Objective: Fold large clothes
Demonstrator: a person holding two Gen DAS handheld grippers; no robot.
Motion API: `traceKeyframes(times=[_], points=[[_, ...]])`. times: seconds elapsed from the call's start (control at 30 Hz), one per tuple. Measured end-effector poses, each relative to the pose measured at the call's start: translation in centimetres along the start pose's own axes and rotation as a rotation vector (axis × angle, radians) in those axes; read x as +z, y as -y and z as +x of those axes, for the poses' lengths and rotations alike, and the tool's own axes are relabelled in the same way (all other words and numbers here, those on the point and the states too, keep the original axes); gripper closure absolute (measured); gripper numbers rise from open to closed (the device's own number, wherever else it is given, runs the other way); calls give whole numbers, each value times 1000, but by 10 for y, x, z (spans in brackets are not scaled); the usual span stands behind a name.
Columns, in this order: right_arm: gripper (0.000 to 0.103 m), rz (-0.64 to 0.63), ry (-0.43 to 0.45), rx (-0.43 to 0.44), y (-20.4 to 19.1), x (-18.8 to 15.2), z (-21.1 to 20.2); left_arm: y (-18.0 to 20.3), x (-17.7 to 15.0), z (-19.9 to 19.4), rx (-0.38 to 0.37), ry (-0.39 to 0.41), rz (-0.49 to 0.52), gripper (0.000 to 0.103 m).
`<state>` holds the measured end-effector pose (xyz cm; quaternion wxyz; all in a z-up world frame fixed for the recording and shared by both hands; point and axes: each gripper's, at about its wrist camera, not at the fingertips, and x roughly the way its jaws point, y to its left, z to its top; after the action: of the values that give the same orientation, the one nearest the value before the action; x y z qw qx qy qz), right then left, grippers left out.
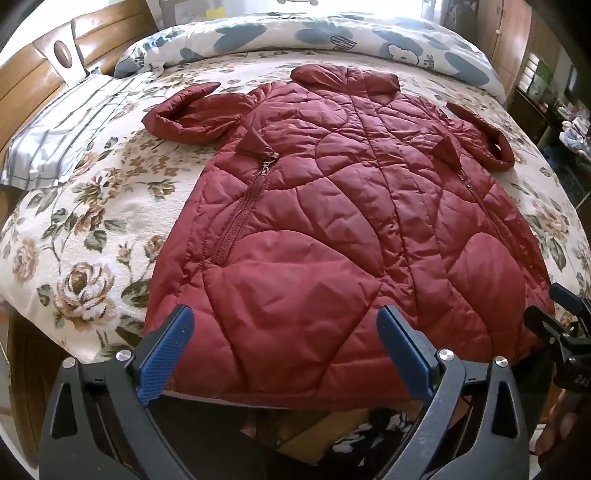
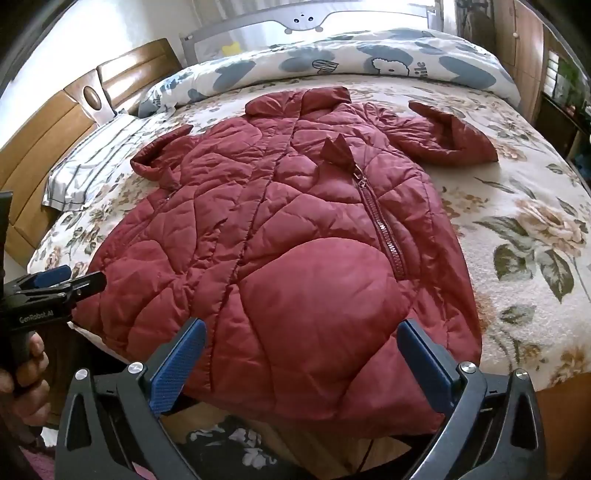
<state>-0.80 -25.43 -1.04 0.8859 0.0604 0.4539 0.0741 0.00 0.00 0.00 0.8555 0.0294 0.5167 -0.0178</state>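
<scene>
A dark red quilted jacket point(image 1: 332, 206) point(image 2: 280, 236) lies spread flat on the floral bed cover point(image 1: 96, 229) point(image 2: 517, 236), collar toward the far side, both sleeves bent at the sides, hem hanging over the near bed edge. My left gripper point(image 1: 286, 332) hovers open over the hem's left half, blue pads point(image 1: 166, 354) wide apart, nothing between them. My right gripper point(image 2: 303, 347) stands open above the hem's right half. In the left wrist view the right gripper point(image 1: 561, 325) shows at the right edge; in the right wrist view the left gripper point(image 2: 55, 284) shows at the left, held by a hand point(image 2: 26, 369).
A blue-and-white patterned duvet point(image 1: 332, 33) is rolled along the far side of the bed. A striped pillow point(image 1: 62, 136) lies at the left by the wooden headboard point(image 1: 33, 77). Wooden cabinets point(image 2: 524, 44) stand at the right. Floor and patterned slippers point(image 2: 236, 443) show below the hem.
</scene>
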Motion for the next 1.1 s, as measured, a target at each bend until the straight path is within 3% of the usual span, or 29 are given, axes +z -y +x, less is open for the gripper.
traceKeyframes(times=[1.1], points=[[0,6,0,5,-1,4,1,2,0,7,-4,-3,0,3]])
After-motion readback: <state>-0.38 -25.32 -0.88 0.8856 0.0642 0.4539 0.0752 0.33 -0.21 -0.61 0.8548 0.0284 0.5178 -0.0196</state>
